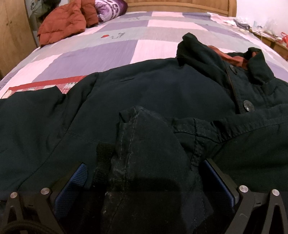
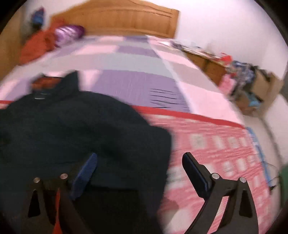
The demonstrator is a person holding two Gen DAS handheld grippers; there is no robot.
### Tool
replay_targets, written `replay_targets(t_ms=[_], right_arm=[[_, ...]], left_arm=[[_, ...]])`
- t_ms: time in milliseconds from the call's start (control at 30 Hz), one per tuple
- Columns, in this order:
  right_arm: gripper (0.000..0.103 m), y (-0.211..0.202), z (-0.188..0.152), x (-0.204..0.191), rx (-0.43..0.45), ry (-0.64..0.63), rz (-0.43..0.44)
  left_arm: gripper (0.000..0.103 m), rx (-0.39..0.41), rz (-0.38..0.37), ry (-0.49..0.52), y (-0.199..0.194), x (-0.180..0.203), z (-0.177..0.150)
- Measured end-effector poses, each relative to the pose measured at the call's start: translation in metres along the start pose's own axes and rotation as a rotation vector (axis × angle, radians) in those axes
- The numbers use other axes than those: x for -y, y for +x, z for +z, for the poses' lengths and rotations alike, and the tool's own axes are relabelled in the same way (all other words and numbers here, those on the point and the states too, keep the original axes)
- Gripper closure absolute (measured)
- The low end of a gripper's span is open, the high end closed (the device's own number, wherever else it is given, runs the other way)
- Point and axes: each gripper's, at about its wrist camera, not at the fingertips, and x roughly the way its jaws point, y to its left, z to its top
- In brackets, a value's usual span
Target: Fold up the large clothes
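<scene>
A large dark navy jacket (image 1: 162,86) lies front up on the bed, its collar with rust lining (image 1: 232,57) at the far right and a round button (image 1: 248,106) on the placket. One sleeve cuff (image 1: 147,136) lies across the jacket's front, between the widely spread fingers of my left gripper (image 1: 144,162). The blue left pad (image 1: 79,176) shows bare beside the cloth, so the gripper is open. In the blurred right wrist view, the jacket (image 2: 72,126) fills the left half. My right gripper (image 2: 140,154) hangs open over its right edge, holding nothing.
The bed carries a purple and pink patchwork quilt (image 1: 126,46) and a red-pink checked blanket (image 2: 207,144). An orange puffy jacket (image 1: 61,25) and a purple pillow (image 1: 109,9) sit by the wooden headboard (image 2: 126,19). A cluttered side table and boxes (image 2: 252,86) stand to the right.
</scene>
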Motion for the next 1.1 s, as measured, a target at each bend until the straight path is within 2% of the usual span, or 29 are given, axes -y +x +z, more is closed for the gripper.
replay_targets(t_ms=[67, 100, 133, 200, 233, 267, 333, 400, 500, 633, 733, 800, 833, 900, 933, 1000, 1033, 1067, 1100], right_arm=[[0.006, -0.010, -0.026, -0.032, -0.004, -0.173, 0.020], [0.006, -0.010, -0.040, -0.029, -0.008, -0.190, -0.001], [0.006, -0.010, -0.050, -0.013, -0.017, -0.135, -0.012], [0.005, -0.007, -0.063, 0.039, -0.075, 0.082, -0.014], [0.005, -0.008, -0.072, 0.062, -0.095, 0.160, -0.049], [0.005, -0.012, -0.077, 0.071, -0.093, 0.166, -0.061], [0.005, -0.023, -0.083, 0.072, -0.095, 0.107, -0.153], [0.005, -0.028, -0.084, 0.068, -0.110, 0.069, -0.195], [0.006, -0.036, -0.087, 0.074, -0.122, 0.085, -0.237], [0.006, -0.050, -0.058, 0.073, -0.028, 0.128, -0.241], [0.006, -0.038, -0.023, 0.089, 0.011, 0.232, -0.222], [0.005, -0.008, 0.002, 0.108, -0.032, 0.329, -0.150], [0.006, 0.005, 0.011, 0.111, -0.065, 0.338, -0.128], [0.006, 0.037, 0.027, 0.110, -0.140, 0.273, -0.142], [0.006, 0.053, 0.033, 0.107, -0.169, 0.215, -0.176], [0.006, 0.086, 0.047, 0.115, -0.232, 0.130, -0.336], [0.009, 0.096, 0.052, 0.126, -0.258, 0.137, -0.396], [0.027, 0.101, 0.055, 0.138, -0.276, 0.181, -0.399], [0.036, 0.098, 0.059, 0.154, -0.264, 0.280, -0.338]], left_arm=[[0.000, 0.000, -0.003, 0.000, 0.000, 0.000, 0.000], [0.000, 0.000, -0.004, 0.001, 0.000, 0.000, 0.000], [0.000, 0.000, -0.004, 0.002, 0.000, 0.000, 0.000], [0.000, 0.001, -0.004, 0.003, 0.000, 0.001, 0.001], [0.000, 0.003, -0.006, 0.003, 0.000, 0.001, 0.001], [0.000, 0.004, -0.004, 0.004, 0.000, 0.001, 0.000], [0.000, 0.003, -0.006, 0.001, 0.000, 0.000, 0.000], [0.000, 0.004, -0.005, 0.001, 0.000, 0.001, 0.000], [0.000, 0.003, -0.006, 0.002, 0.000, 0.000, 0.000], [0.000, 0.004, -0.003, 0.003, 0.000, 0.000, 0.000], [0.000, 0.004, -0.002, 0.004, 0.000, 0.000, 0.000], [0.000, 0.005, 0.000, 0.005, 0.000, 0.000, 0.000], [0.000, 0.006, 0.003, 0.006, 0.000, 0.000, 0.000], [0.000, 0.008, 0.006, 0.009, 0.000, 0.000, 0.000], [0.000, 0.008, 0.005, 0.009, 0.000, 0.000, 0.000], [0.000, 0.008, 0.005, 0.009, 0.000, 0.000, 0.000], [0.000, 0.008, 0.005, 0.009, 0.000, 0.001, 0.000], [0.000, 0.008, 0.006, 0.010, 0.000, 0.000, 0.000], [0.000, 0.008, 0.006, 0.010, 0.000, 0.000, 0.000]])
